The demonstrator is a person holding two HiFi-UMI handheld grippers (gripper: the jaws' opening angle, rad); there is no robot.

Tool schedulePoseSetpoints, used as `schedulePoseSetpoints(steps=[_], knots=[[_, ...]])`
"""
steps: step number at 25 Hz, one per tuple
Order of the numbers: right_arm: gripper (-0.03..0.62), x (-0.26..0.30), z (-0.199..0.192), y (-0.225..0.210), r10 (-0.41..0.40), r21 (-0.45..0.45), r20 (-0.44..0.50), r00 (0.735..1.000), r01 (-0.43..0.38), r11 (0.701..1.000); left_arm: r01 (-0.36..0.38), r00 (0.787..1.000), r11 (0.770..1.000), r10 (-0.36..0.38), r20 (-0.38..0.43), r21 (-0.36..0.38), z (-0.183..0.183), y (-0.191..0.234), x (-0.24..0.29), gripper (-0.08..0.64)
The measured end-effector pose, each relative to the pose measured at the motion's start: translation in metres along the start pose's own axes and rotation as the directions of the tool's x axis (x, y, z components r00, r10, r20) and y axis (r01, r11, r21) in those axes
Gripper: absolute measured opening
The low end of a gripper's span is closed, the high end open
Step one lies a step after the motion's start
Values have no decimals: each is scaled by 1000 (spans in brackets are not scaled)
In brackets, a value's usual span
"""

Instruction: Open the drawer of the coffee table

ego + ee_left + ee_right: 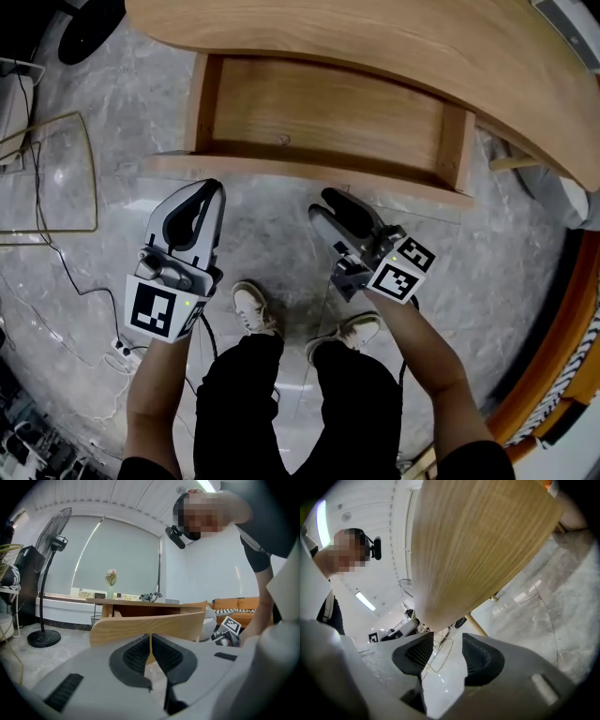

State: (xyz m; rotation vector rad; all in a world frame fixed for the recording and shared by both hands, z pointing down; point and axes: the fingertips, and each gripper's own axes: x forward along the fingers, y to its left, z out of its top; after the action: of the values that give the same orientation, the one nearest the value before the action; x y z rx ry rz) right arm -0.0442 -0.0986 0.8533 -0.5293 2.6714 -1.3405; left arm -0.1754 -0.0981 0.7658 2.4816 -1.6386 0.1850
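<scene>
The wooden coffee table (422, 47) runs across the top of the head view. Its drawer (328, 108) stands pulled out towards me and shows a bare wooden inside; the drawer front (309, 173) is the edge nearest me. My left gripper (211, 192) hovers just short of the front's left part, shut with its pads together and nothing between them (150, 641). The drawer front (150, 627) fills the space right ahead of it. My right gripper (328, 202) floats near the front's middle, open and empty (447, 644), with a wooden panel (478, 541) looming close above its jaws.
The marble floor holds a gold wire frame (56, 173) and cables (66, 272) at the left. A standing fan (51, 573) is beyond the table's left end. My own shoes (253, 309) are below the grippers. An orange sofa (234, 605) lies far right.
</scene>
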Motion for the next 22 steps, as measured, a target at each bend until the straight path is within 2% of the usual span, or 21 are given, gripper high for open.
schedulePoseSetpoints(steps=[2,5,8,13,17,22], knots=[[189,-6,0,6,-36,11,-14,999,36,999,-3,1000,1000,3,-22,-17,2,-7,-5,18],[134,-15,6,18,-90,19,-15,996,90,996,-5,998,998,1,-60,-55,7,-16,-16,18],[86,-23,17,35,-125,12,-14,992,125,992,-11,994,999,5,-110,-53,14,-21,-24,18],[5,-34,41,59,-176,24,7,984,176,984,-14,990,998,4,-140,-69,36,-29,-27,18],[5,-39,60,84,-206,5,-17,978,206,978,-22,989,995,7,-151,-96,66,-33,-30,18],[5,-48,95,122,-256,-8,-25,966,256,967,-14,987,995,-2,-158,-102,121,-41,-29,18]])
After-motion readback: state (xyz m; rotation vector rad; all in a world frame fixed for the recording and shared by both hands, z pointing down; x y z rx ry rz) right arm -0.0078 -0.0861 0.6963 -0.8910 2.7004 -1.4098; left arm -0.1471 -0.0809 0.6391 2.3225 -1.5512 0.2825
